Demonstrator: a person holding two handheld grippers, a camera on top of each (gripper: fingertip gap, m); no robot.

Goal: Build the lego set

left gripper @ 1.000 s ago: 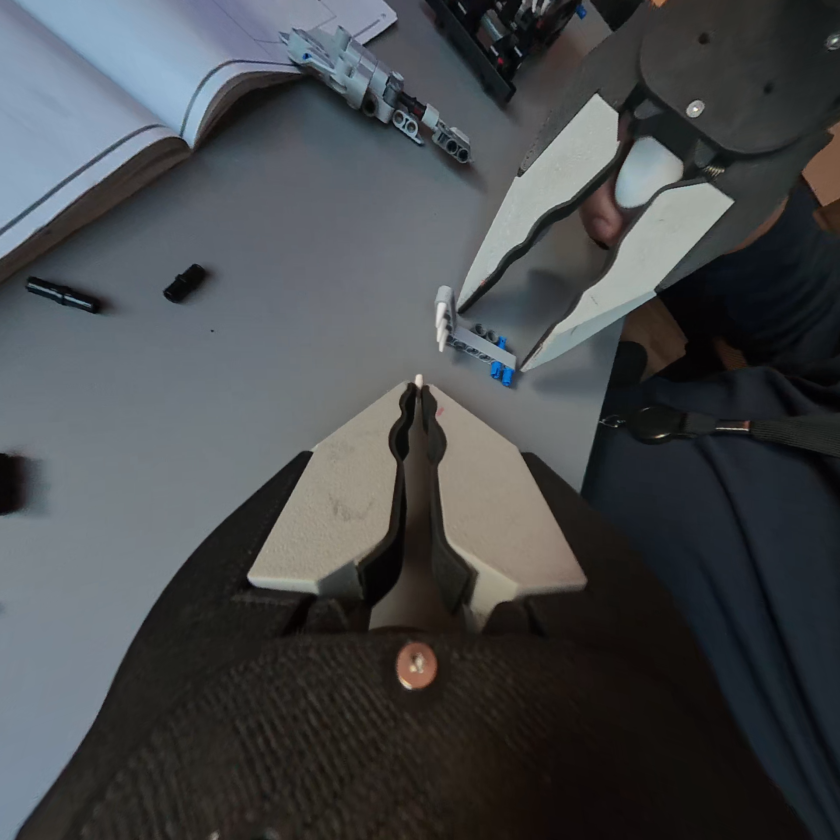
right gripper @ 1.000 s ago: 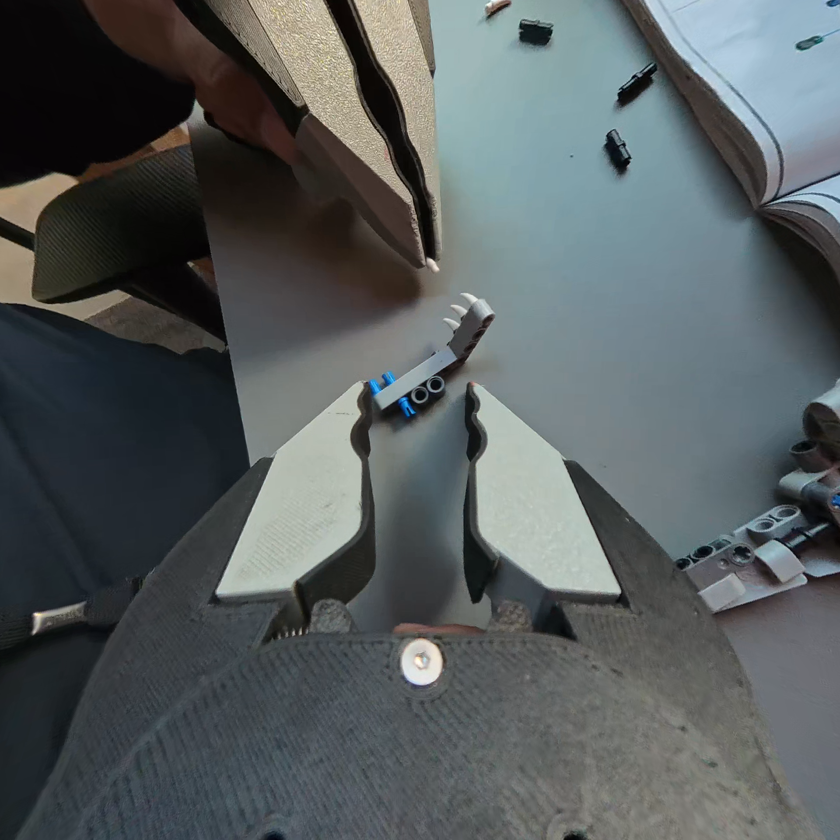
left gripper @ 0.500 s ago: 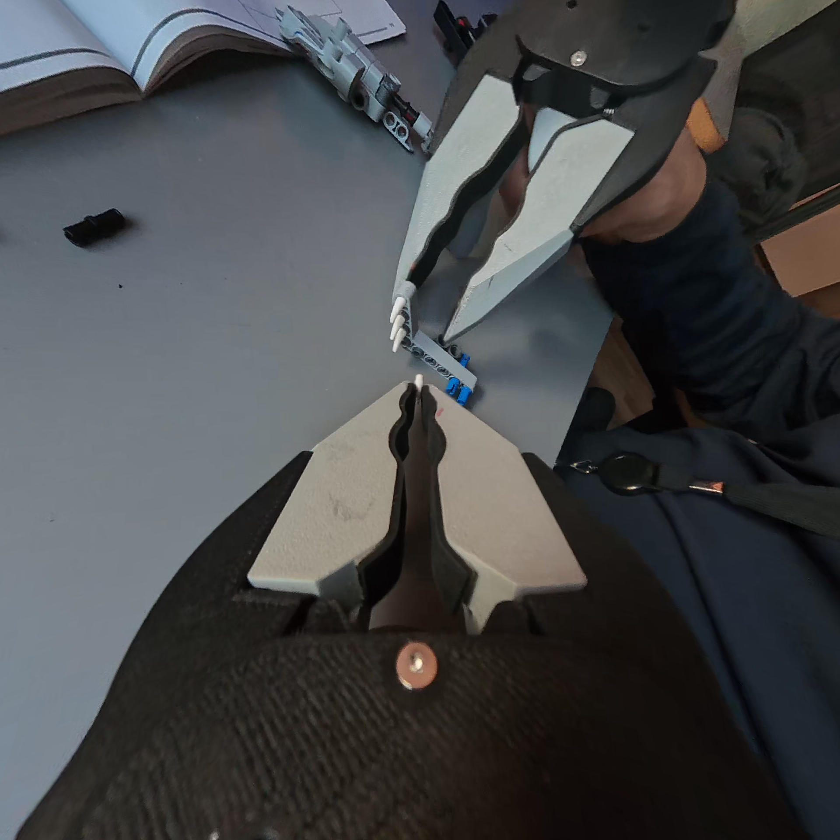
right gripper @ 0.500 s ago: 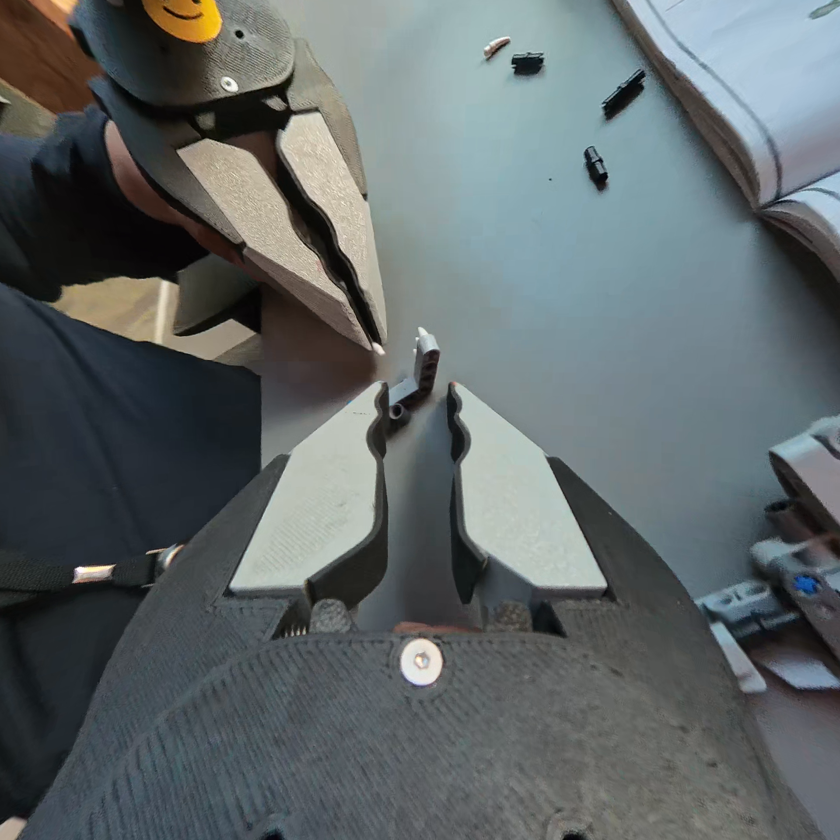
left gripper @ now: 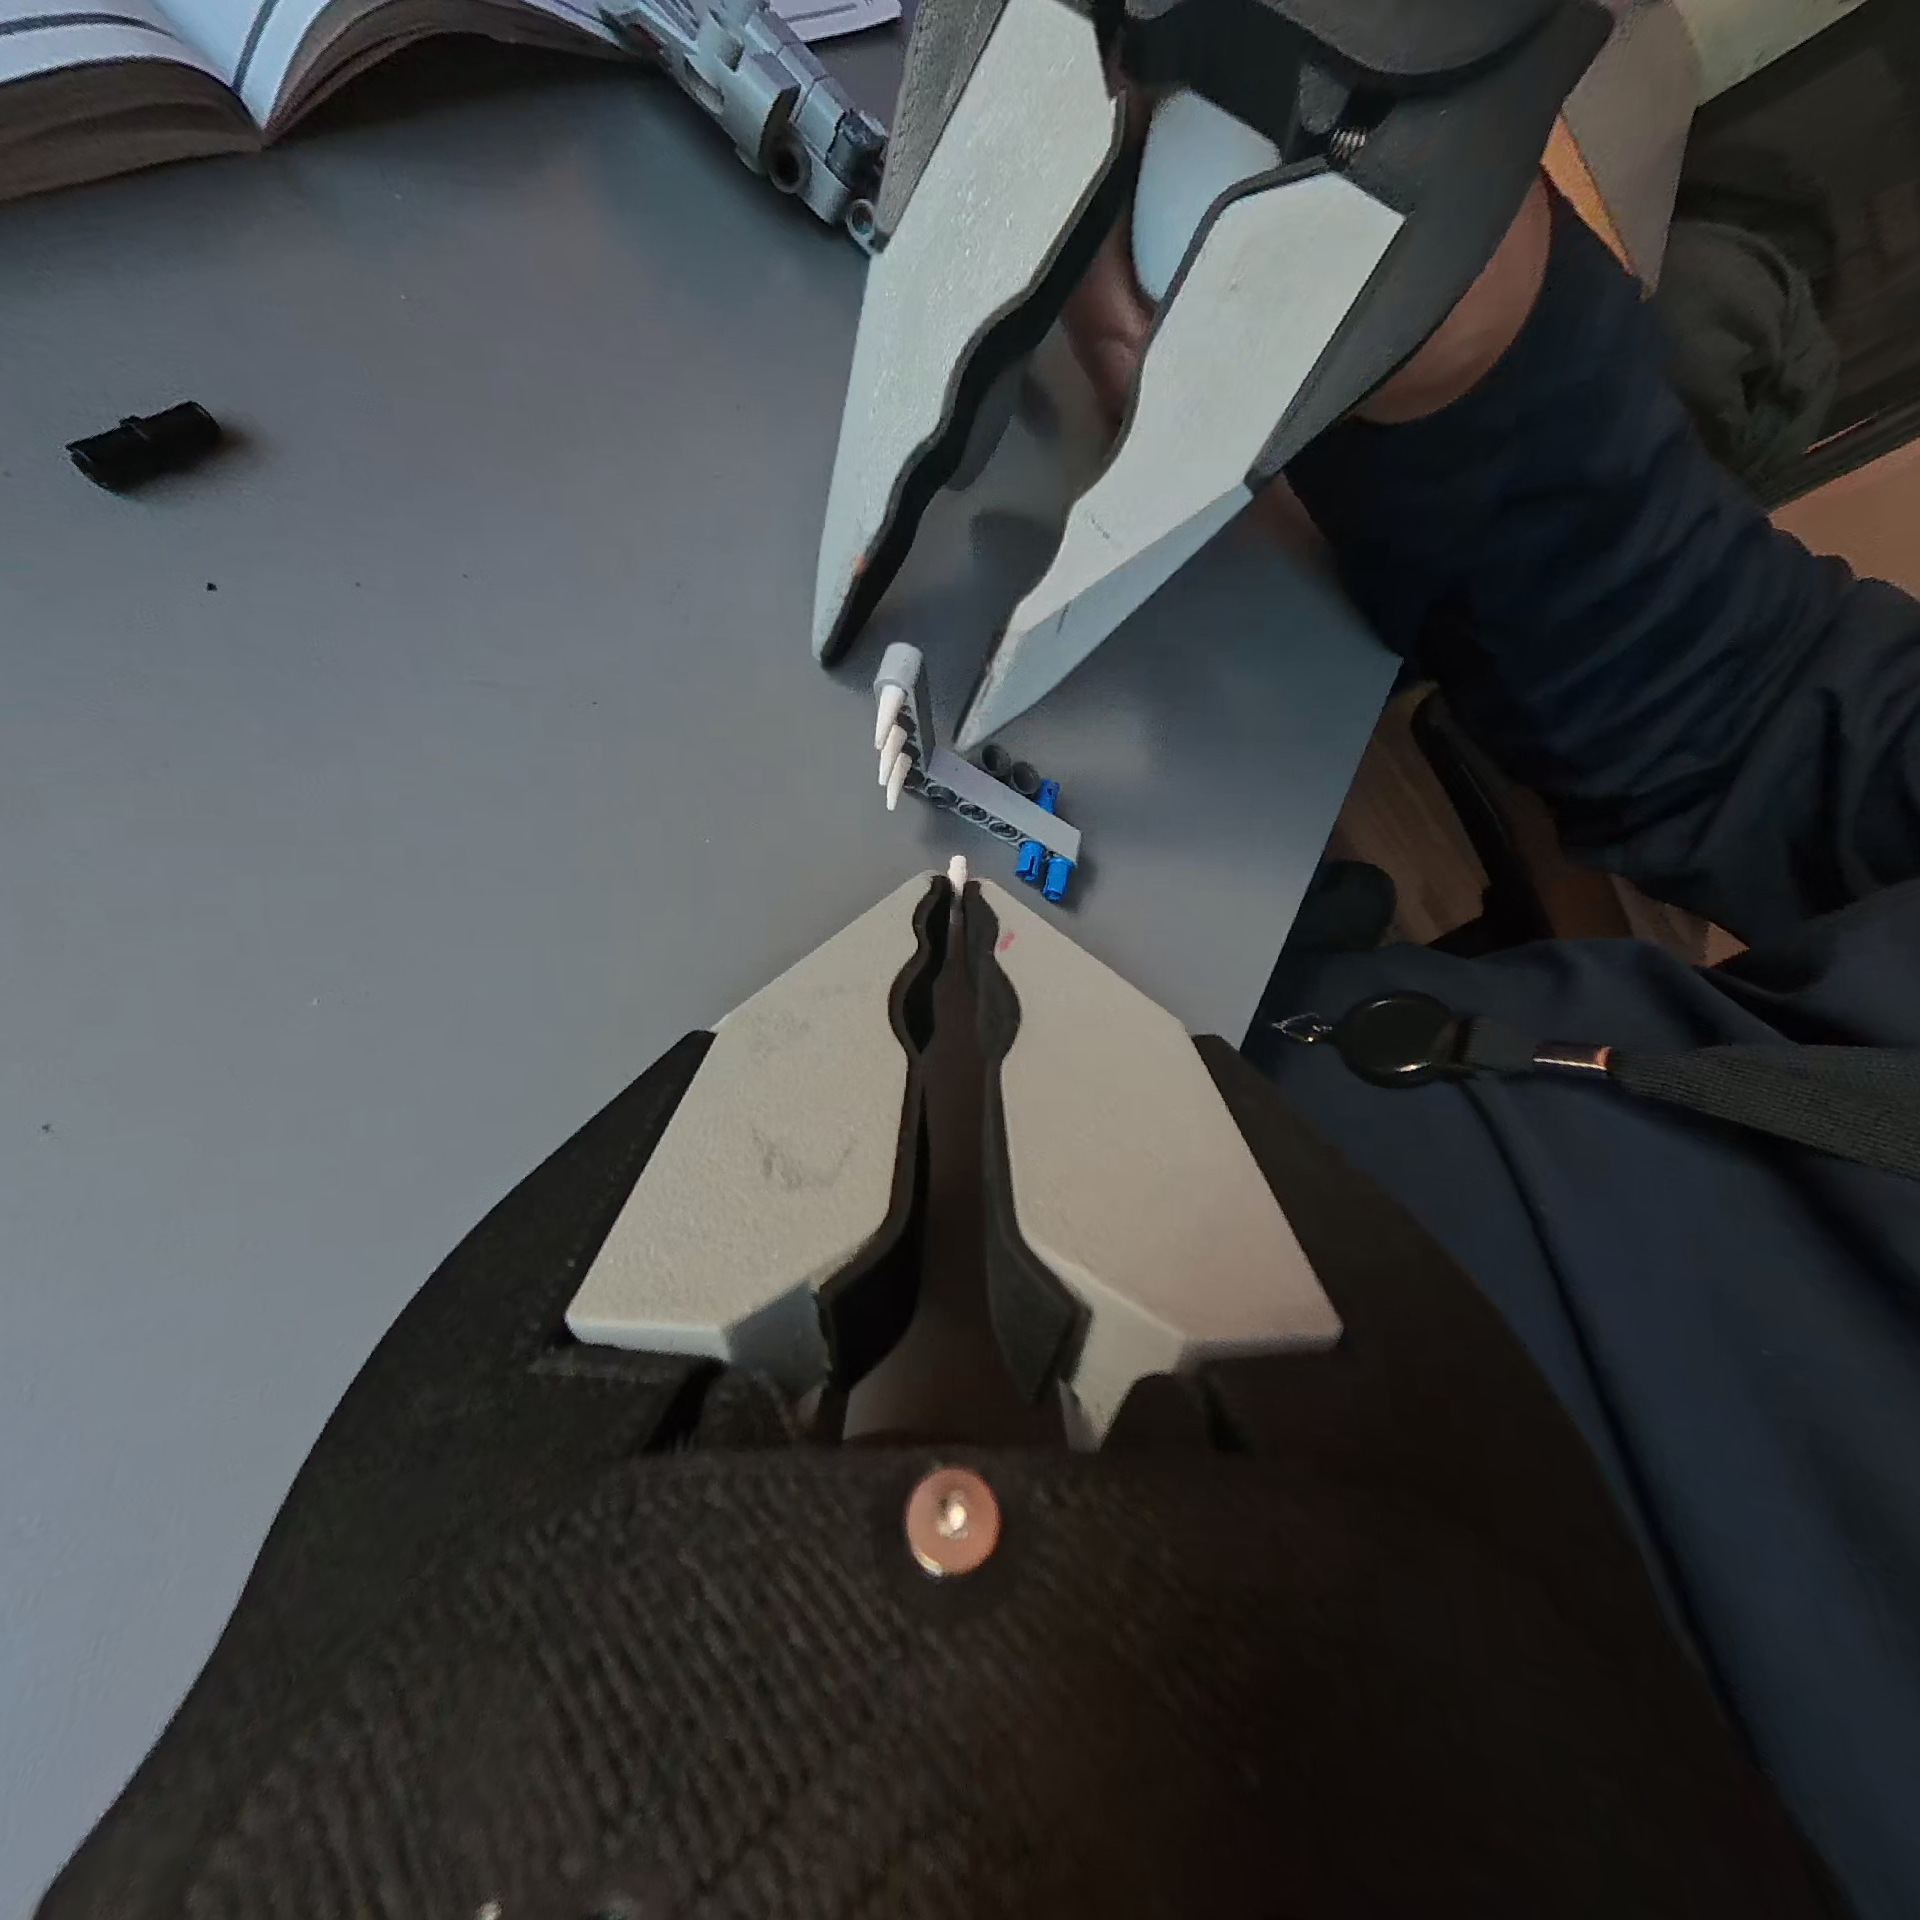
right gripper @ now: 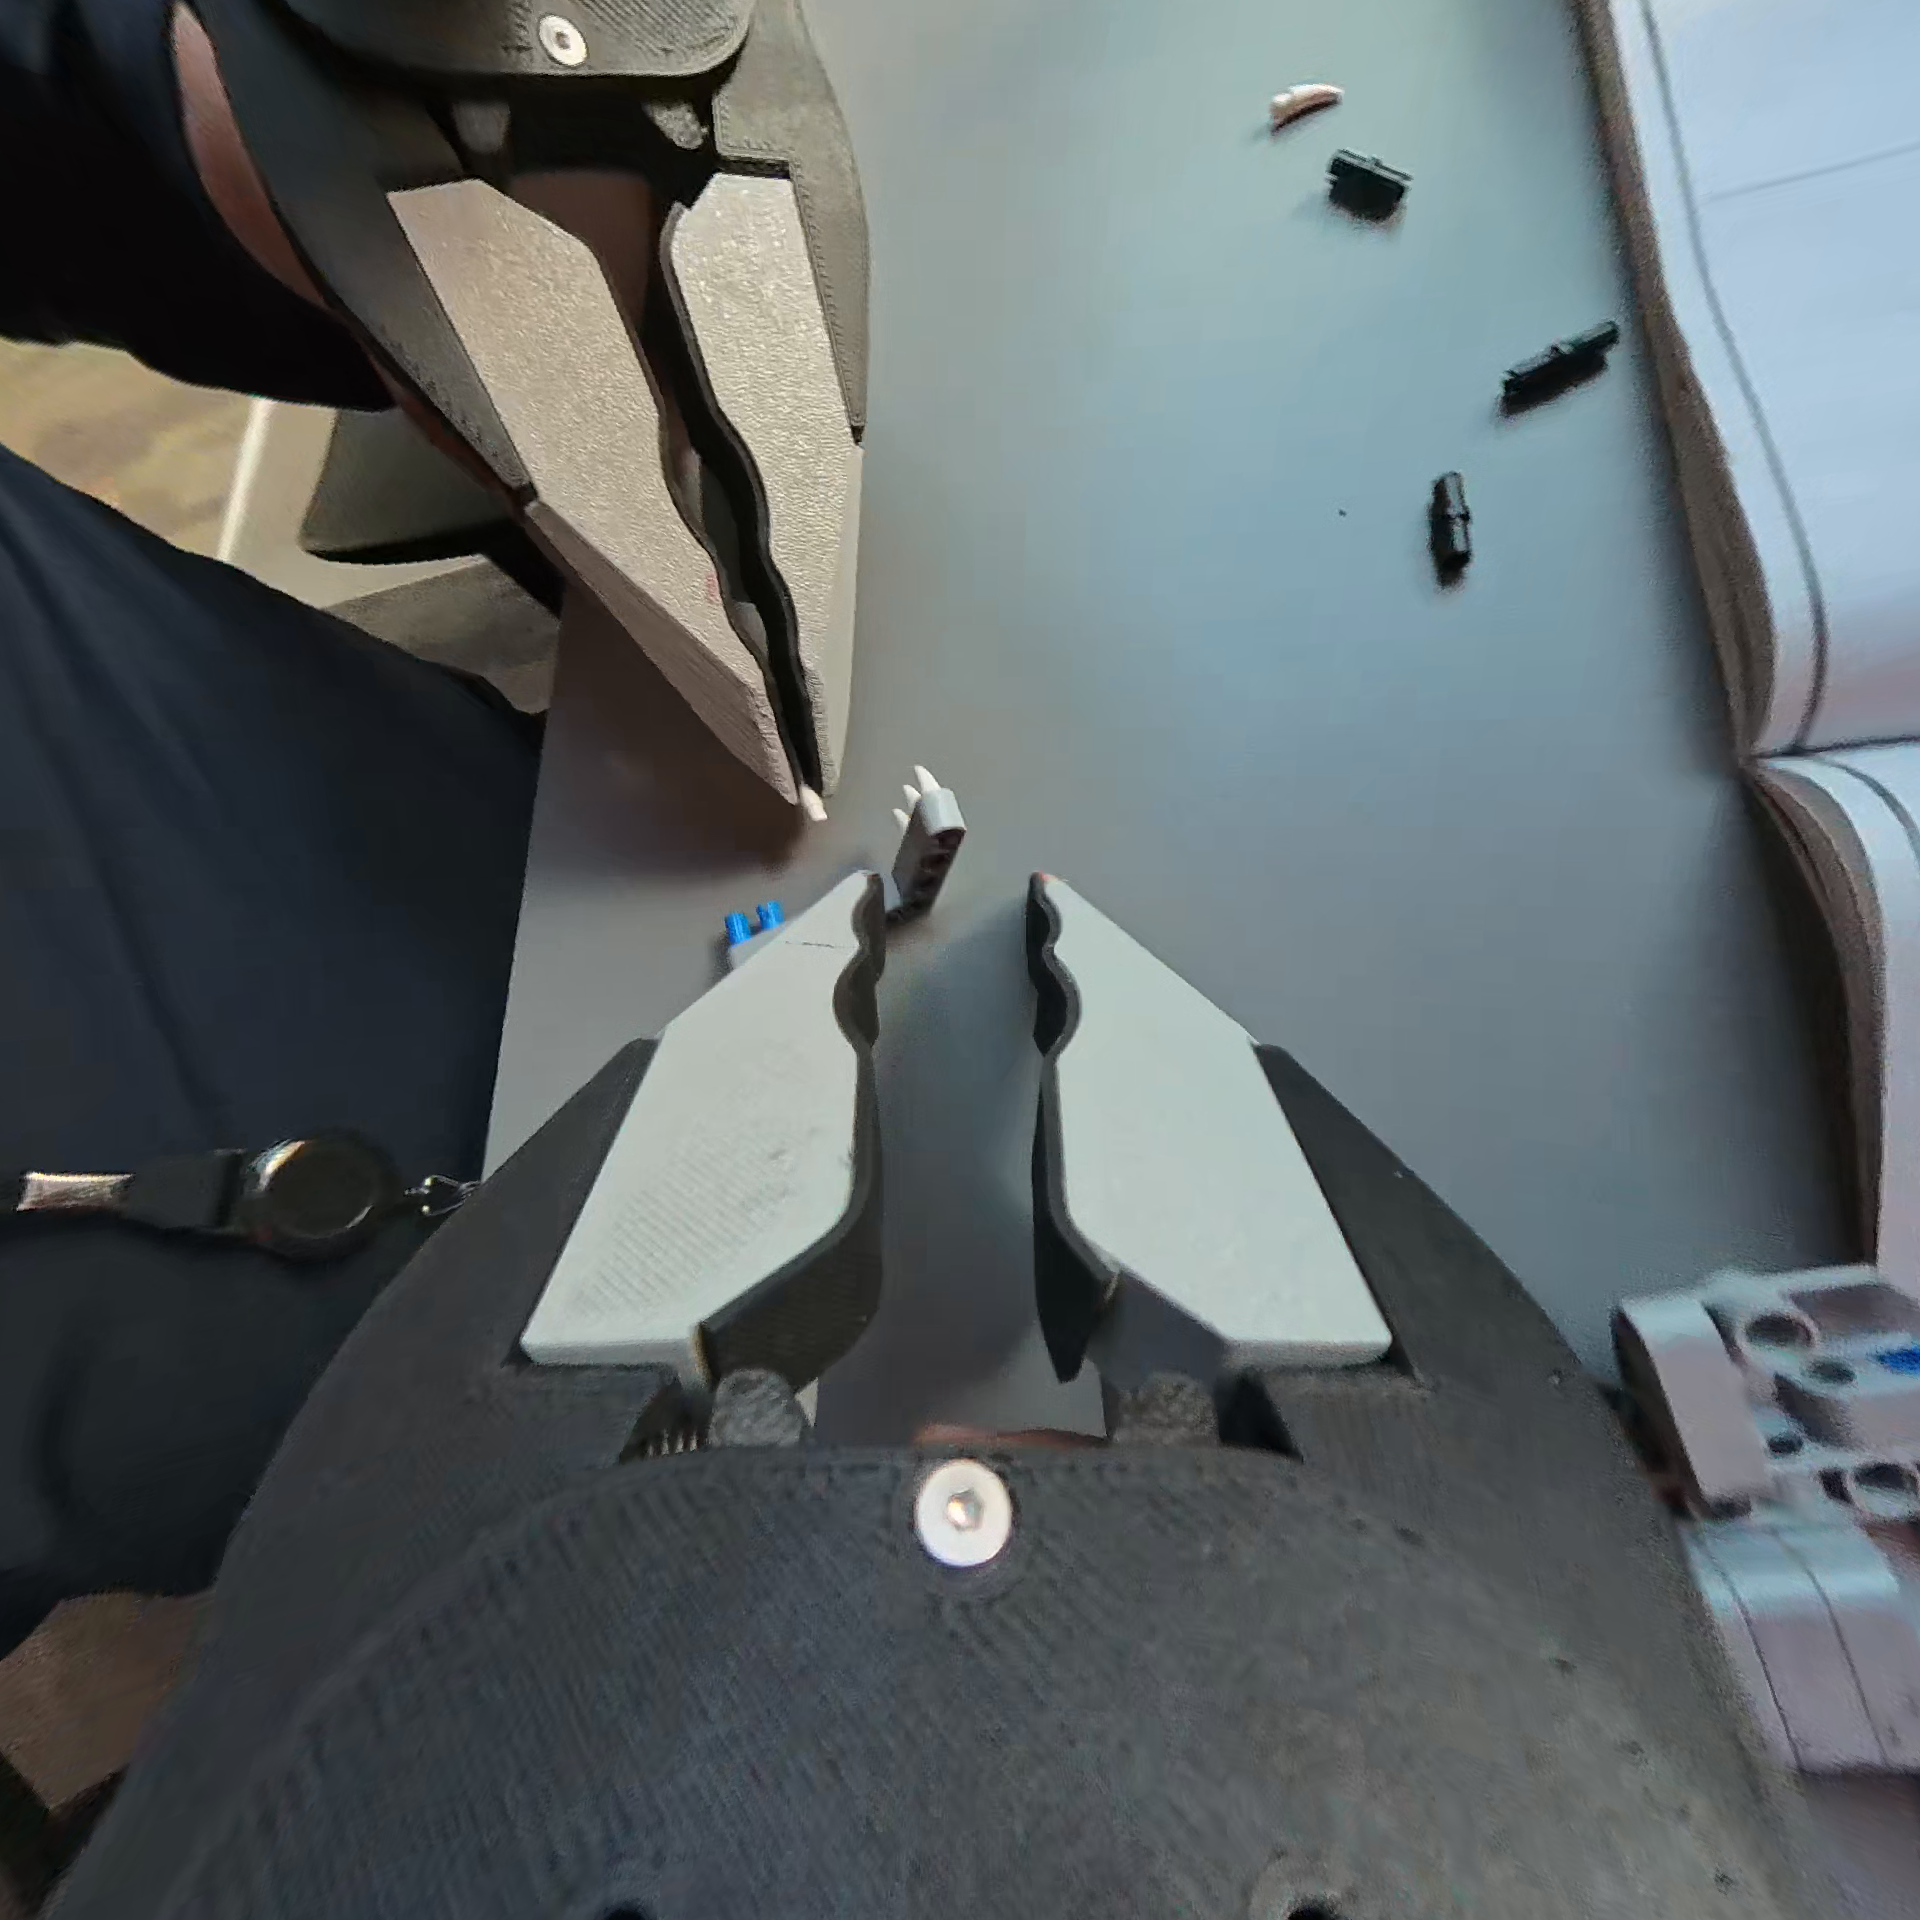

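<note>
- We hold the left gripper [left gripper: 957, 896] pinched tight on a small white tooth piece [left gripper: 957, 871], whose tip pokes out just beyond the fingertips, low over the grey table [left gripper: 436, 727].
- Our right gripper [right gripper: 954, 883] stands spread apart, gripping nothing, its fingers straddling the upright end of the L-shaped grey beam [left gripper: 971, 792], which lies near the table's front edge, between the two tools.
- Three white teeth [left gripper: 891, 750] already sit in a row on the beam's short arm; blue pins [left gripper: 1042, 864] project from the far end of its long arm, dark bushes beside them.
- We judge the held tooth to be the next one for this row, so the small assembly looks partly finished, with at least that insertion left.
- A larger grey sub-assembly [right gripper: 1787, 1455] waits at the right; whether the beam joins it we cannot tell.
- Loose parts remain unused farther out: black connector pins [right gripper: 1449, 520] and a pale tooth-like piece [right gripper: 1304, 102], beside the open instruction book [right gripper: 1787, 364].
- Much of the build, by this evidence, lies ahead.
</note>
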